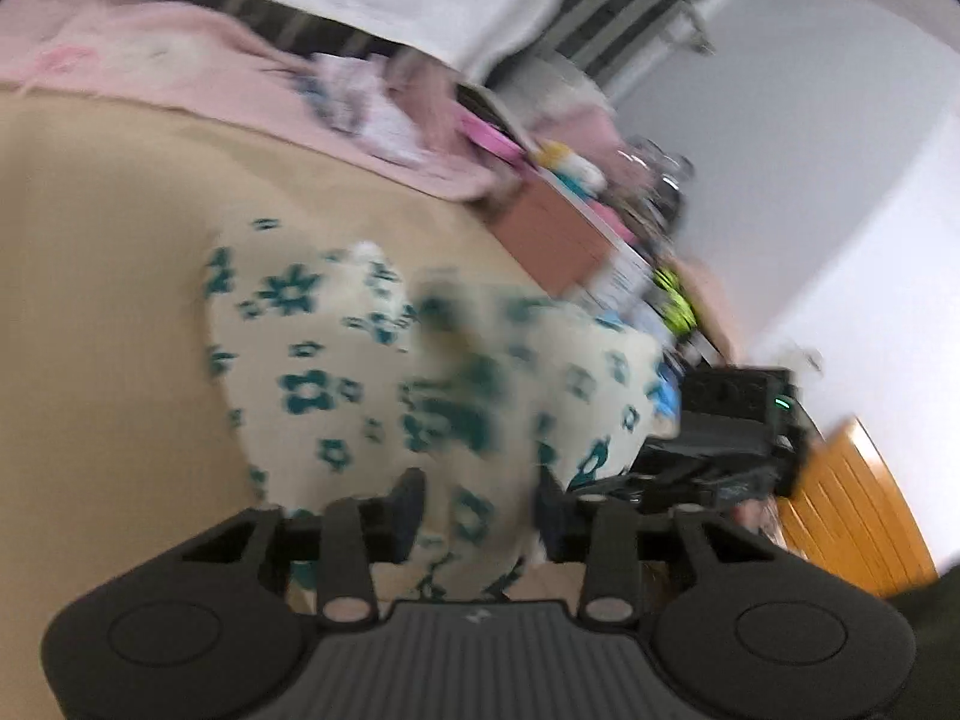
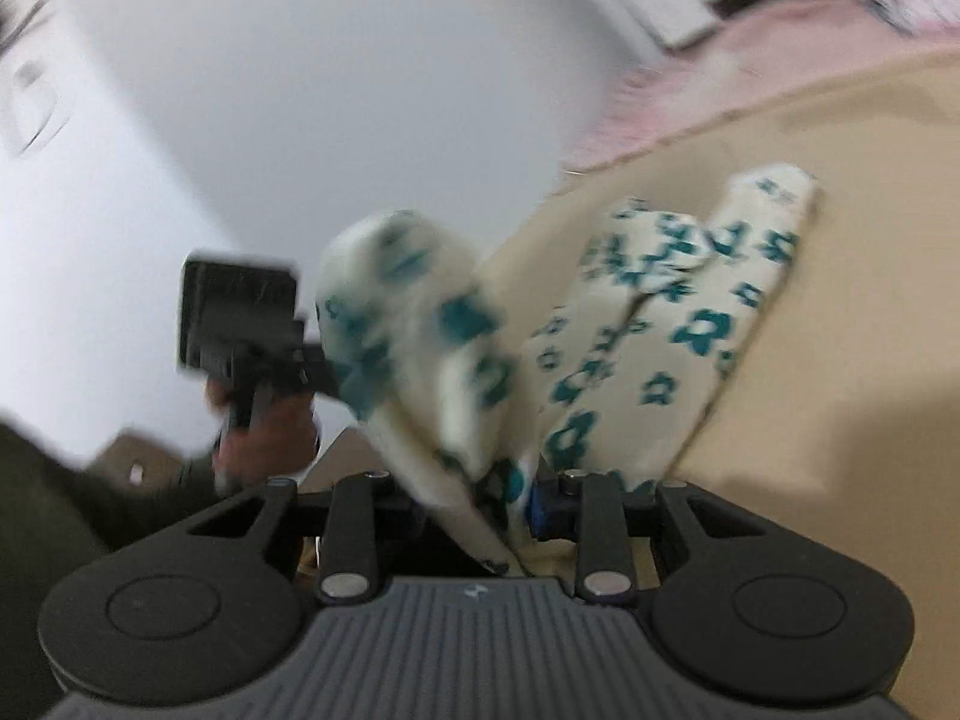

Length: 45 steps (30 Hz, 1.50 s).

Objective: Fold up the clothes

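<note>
A cream garment with teal flowers (image 1: 372, 372) is lifted at one end above a tan bed cover (image 1: 90, 300) as both grippers carry a fold, its far end, in two long lobes, resting on the cover towards the pink blanket (image 1: 150, 54) along the far edge. The left gripper (image 1: 480, 510) is clenched on a bunch of the cloth, which fills the gap between its jaws; the right gripper (image 2: 480, 498) likewise grasps a hanging fold, cloth running between its blue-tipped pads. Motion blur softens both views. The step looks mid-fold, the near end raised. The next move would likely call for carrying the held edge evenly over the resting part, both grips kept level, before letting go
</note>
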### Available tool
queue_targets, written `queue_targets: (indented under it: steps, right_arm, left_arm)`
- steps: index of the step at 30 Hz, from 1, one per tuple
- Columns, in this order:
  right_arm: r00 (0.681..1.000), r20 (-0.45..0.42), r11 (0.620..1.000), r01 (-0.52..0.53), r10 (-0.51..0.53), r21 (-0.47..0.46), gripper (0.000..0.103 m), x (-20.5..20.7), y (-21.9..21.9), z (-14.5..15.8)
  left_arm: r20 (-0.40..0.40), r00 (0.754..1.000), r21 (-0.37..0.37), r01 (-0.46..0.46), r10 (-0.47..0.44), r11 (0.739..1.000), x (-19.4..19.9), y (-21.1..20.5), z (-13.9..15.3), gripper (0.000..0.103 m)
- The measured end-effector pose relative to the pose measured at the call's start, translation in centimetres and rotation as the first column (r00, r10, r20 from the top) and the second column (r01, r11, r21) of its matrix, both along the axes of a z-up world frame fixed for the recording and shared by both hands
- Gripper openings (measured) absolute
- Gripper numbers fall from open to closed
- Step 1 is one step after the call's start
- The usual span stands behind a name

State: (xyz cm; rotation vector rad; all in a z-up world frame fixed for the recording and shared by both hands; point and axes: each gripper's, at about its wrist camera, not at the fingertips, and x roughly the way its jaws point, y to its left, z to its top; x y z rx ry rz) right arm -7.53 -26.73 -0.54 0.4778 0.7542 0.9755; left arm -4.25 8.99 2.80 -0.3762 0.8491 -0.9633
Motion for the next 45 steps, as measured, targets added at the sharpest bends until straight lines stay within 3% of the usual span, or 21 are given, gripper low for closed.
queue_targets:
  steps: [3, 5, 7, 9, 10, 13, 15, 17, 19, 22, 25, 27, 29, 31, 33, 35, 37, 39, 41, 43, 45]
  right_arm:
    - [0.995, -0.030, 0.995, 0.095, -0.095, -0.010, 0.043, 0.5, 0.0, 0.7]
    - [0.989, -0.055, 0.991, 0.135, -0.134, 0.014, 0.042, 0.1, -0.7, 0.9]
    - [0.982, -0.082, 0.985, 0.172, -0.168, 0.035, 0.019, -0.2, -0.8, 0.7]
    - [0.978, -0.089, 0.980, 0.193, -0.189, 0.037, 0.018, -0.7, -0.7, 0.6]
    - [0.979, -0.067, 0.981, 0.193, -0.192, 0.014, 0.018, -1.0, -0.5, 0.8]
    - [0.978, -0.043, 0.978, 0.201, -0.204, -0.059, 0.018, -1.5, 0.1, 1.4]
    - [0.976, -0.019, 0.971, 0.216, -0.219, -0.104, 0.022, -1.7, 0.3, 1.9]
    - [0.971, 0.013, 0.961, 0.237, -0.237, -0.144, 0.035, -1.8, 0.4, 2.6]
    - [0.954, 0.076, 0.938, 0.298, -0.289, -0.175, 0.047, -2.5, -0.4, 3.6]
    - [0.908, 0.165, 0.893, 0.411, -0.385, -0.180, 0.048, -2.7, -1.3, 4.8]
    - [0.827, 0.312, 0.818, 0.539, -0.468, -0.200, 0.046, -2.9, 0.2, 5.7]
    - [0.768, 0.451, 0.778, 0.589, -0.454, -0.219, 0.039, -3.7, 2.7, 6.2]
    - [0.756, 0.531, 0.780, 0.573, -0.383, -0.253, 0.036, -4.0, 5.4, 6.2]
    - [0.756, 0.563, 0.766, 0.566, -0.334, -0.305, 0.029, -3.9, 7.7, 5.5]
    - [0.781, 0.512, 0.729, 0.577, -0.359, -0.369, 0.024, -2.8, 8.6, 3.6]
    - [0.798, 0.421, 0.746, 0.578, -0.432, -0.330, 0.024, -2.0, 6.9, 1.4]
    - [0.802, 0.375, 0.774, 0.573, -0.464, -0.267, 0.024, -1.8, 6.0, 0.7]
    - [0.795, 0.415, 0.767, 0.576, -0.443, -0.283, 0.025, -2.3, 6.4, 1.8]
    - [0.763, 0.473, 0.758, 0.598, -0.440, -0.260, 0.025, -3.1, 6.5, 3.2]
    - [0.739, 0.480, 0.753, 0.622, -0.472, -0.217, 0.026, -3.4, 5.8, 4.1]
    - [0.757, 0.455, 0.763, 0.606, -0.469, -0.224, 0.026, -2.8, 5.3, 3.7]
  left_arm:
    - [-0.007, 0.998, 0.003, -0.060, 0.060, 0.998, 0.0, 0.2, -0.2, 0.025]
    - [0.001, 0.998, -0.006, -0.071, 0.071, 0.997, -0.2, 0.1, -0.1, 0.026]
    - [0.016, 0.996, -0.006, -0.084, 0.084, 0.996, -0.4, 0.2, 0.1, 0.034]
    - [0.058, 0.993, 0.016, -0.103, 0.102, 0.995, -0.7, 0.3, 0.3, 0.034]
    - [0.082, 0.990, 0.043, -0.118, 0.115, 0.992, -0.8, 0.0, 0.3, 0.028]
    - [0.118, 0.986, 0.105, -0.128, 0.116, 0.986, -1.3, -1.1, -0.2, 0.027]
    - [0.149, 0.982, 0.119, -0.137, 0.118, 0.983, -2.0, -1.3, -0.2, 0.028]
    - [0.173, 0.975, 0.111, -0.160, 0.140, 0.981, -2.5, -0.9, 0.3, 0.036]
    - [0.202, 0.959, 0.101, -0.223, 0.199, 0.970, -3.0, 0.0, 1.1, 0.049]
    - [0.272, 0.914, 0.067, -0.331, 0.301, 0.941, -3.4, 0.4, 2.5, 0.048]
    - [0.377, 0.816, 0.020, -0.479, 0.437, 0.877, -4.4, -1.1, 3.3, 0.033]
    - [0.458, 0.751, 0.009, -0.538, 0.475, 0.843, -5.2, -2.7, 3.6, 0.032]
    - [0.518, 0.744, 0.058, -0.524, 0.423, 0.850, -5.5, -4.9, 3.2, 0.029]
    - [0.546, 0.755, 0.149, -0.514, 0.363, 0.845, -5.2, -6.7, 1.8, 0.019]
    - [0.542, 0.763, 0.229, -0.539, 0.354, 0.811, -4.7, -7.6, 0.0, 0.018]
    - [0.509, 0.764, 0.257, -0.575, 0.397, 0.776, -4.2, -7.5, -1.5, 0.018]
    - [0.490, 0.759, 0.246, -0.592, 0.429, 0.767, -4.4, -7.0, -1.9, 0.019]
    - [0.511, 0.724, 0.220, -0.632, 0.464, 0.743, -5.0, -6.1, -1.2, 0.020]
    - [0.546, 0.669, 0.148, -0.670, 0.505, 0.727, -6.2, -5.4, 0.2, 0.022]
    - [0.570, 0.649, 0.094, -0.661, 0.504, 0.744, -7.1, -5.3, 1.4, 0.031]
    - [0.579, 0.698, 0.132, -0.590, 0.422, 0.796, -7.3, -6.4, 1.5, 0.031]
